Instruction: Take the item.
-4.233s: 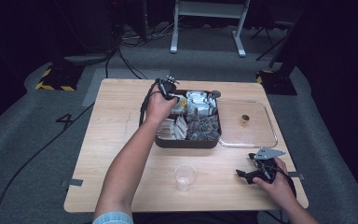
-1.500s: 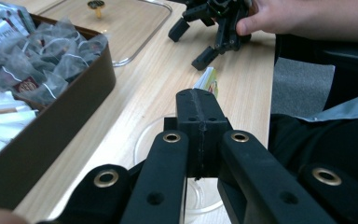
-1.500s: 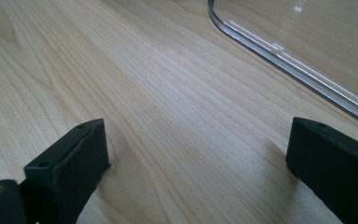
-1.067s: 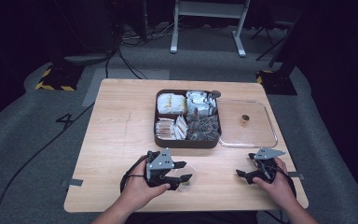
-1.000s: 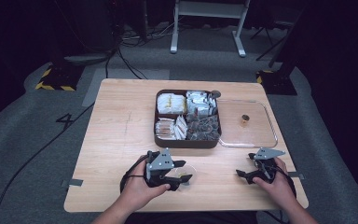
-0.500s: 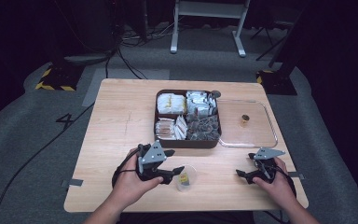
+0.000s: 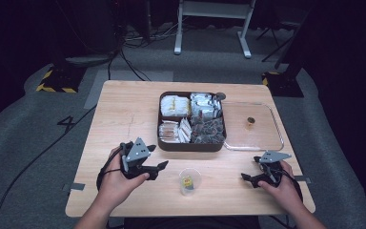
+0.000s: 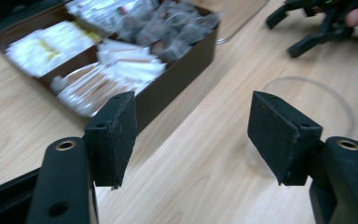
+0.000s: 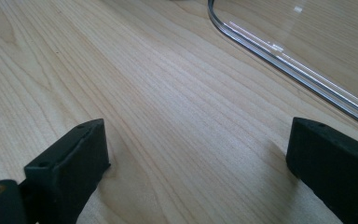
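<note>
Left gripper (image 7: 158, 168), held at the near left of the table (image 7: 124, 109): jaws apart with nothing between them, having just been opening, and pointing right toward the cup (image 7: 189, 181). The cup, clear plastic, stands upright near the front edge, long axis vertical, mouth up, a small yellow-labelled item lying at its bottom; it sits just right of the left jaws, apart from them. Behind it, the brown compartment tray (image 7: 190, 145) holds white and dark packets; the clear lid (image 7: 252, 125) lies flat beside it. Right gripper (image 7: 249, 178), near right: jaws spread wide, empty, over bare wood.
</note>
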Tool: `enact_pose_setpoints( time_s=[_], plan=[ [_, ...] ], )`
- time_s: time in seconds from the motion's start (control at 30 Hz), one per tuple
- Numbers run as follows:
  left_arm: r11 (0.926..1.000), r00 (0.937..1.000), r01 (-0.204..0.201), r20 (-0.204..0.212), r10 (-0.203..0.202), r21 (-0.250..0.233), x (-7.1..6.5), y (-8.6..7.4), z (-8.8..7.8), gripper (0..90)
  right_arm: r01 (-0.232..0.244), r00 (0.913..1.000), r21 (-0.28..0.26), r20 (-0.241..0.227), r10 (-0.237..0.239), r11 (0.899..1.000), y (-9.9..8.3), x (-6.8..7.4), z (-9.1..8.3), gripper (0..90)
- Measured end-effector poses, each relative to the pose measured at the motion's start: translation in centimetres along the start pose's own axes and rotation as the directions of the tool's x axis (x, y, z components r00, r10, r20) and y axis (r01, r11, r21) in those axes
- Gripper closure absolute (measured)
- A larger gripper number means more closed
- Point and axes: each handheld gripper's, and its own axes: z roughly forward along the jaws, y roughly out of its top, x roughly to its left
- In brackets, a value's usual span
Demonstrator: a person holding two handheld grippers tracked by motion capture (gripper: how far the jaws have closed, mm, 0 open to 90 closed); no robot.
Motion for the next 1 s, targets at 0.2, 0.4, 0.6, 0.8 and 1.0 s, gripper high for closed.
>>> enact_pose_setpoints(
  time_s=[0.2,0.4,0.6,0.8,1.0],
  plan=[
    [0.9994,0.9992,0.024,-0.033,-0.023,0.026,1.2,-1.3,-0.4,31.7,0.0,1.0,0.0,0.0,0.0,1.0,0.0,0.0,0.0,5.7],
    [0.9971,0.9966,0.051,-0.068,-0.047,0.057,2.3,-3.0,-0.6,30.4,-0.001,1.0,0.0,0.0,0.001,1.0,0.0,0.0,0.0,5.7],
    [0.9893,0.9897,0.095,-0.117,-0.082,0.111,3.6,-5.0,-0.8,28.8,-0.001,1.0,0.0,-0.001,0.001,1.0,0.0,0.0,0.0,5.7],
    [0.9784,0.9836,0.131,-0.145,-0.108,0.16,4.7,-6.9,-0.8,27.7,0.0,1.0,0.0,0.0,0.0,1.0,0.0,0.0,0.0,5.7],
    [0.9672,0.9776,0.156,-0.171,-0.122,0.201,5.4,-8.4,-0.6,26.8,0.0,1.0,0.0,0.0,0.0,1.0,0.0,0.0,0.0,5.7]
  ],
)
